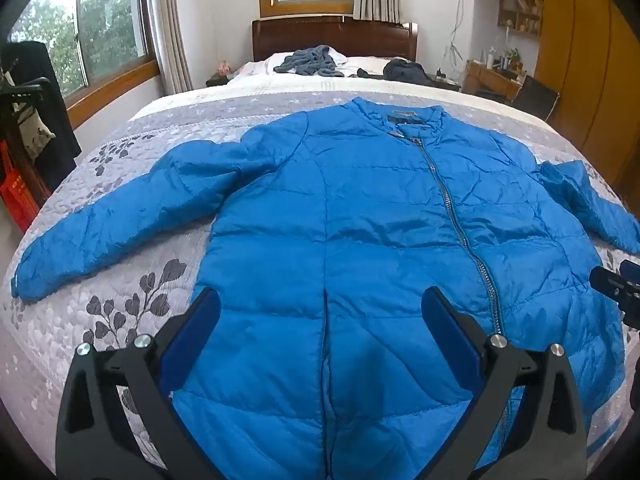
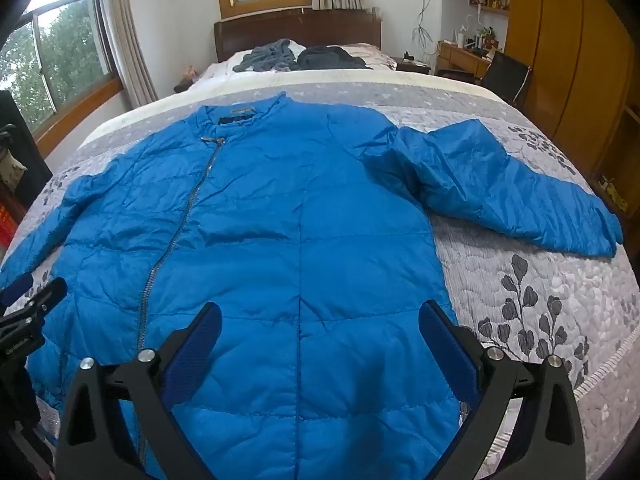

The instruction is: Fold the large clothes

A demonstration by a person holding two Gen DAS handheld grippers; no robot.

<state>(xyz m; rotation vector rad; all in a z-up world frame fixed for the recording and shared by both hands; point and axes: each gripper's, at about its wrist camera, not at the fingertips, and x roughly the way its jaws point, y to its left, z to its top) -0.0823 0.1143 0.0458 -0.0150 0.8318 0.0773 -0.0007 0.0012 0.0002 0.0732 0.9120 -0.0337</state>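
1. A blue puffer jacket is being shown spread flat, front side up, across a grey quilt with a dark leaf print on a bed; its collar is pointing toward the dark wooden headboard and its hem is lying nearest the cameras.

2. The zipper is being seen closed, running on a slant from the collar down to the hem.

3. Both sleeves are being displayed stretched outward: the left sleeve is lying angled down toward the near-left corner of the bed, and the right sleeve is lying angled toward the bed's right edge.

4. The left gripper is being held over the lower part of the jacket, its blue-padded fingers spread wide with nothing between them.

5. The right gripper is being held likewise over the jacket's lower right part, its jaws wide apart and empty; whether either tool is touching the fabric cannot be told.

6. Crumpled grey clothing and a dark garment are being seen lying near the pillows, well apart from the jacket.
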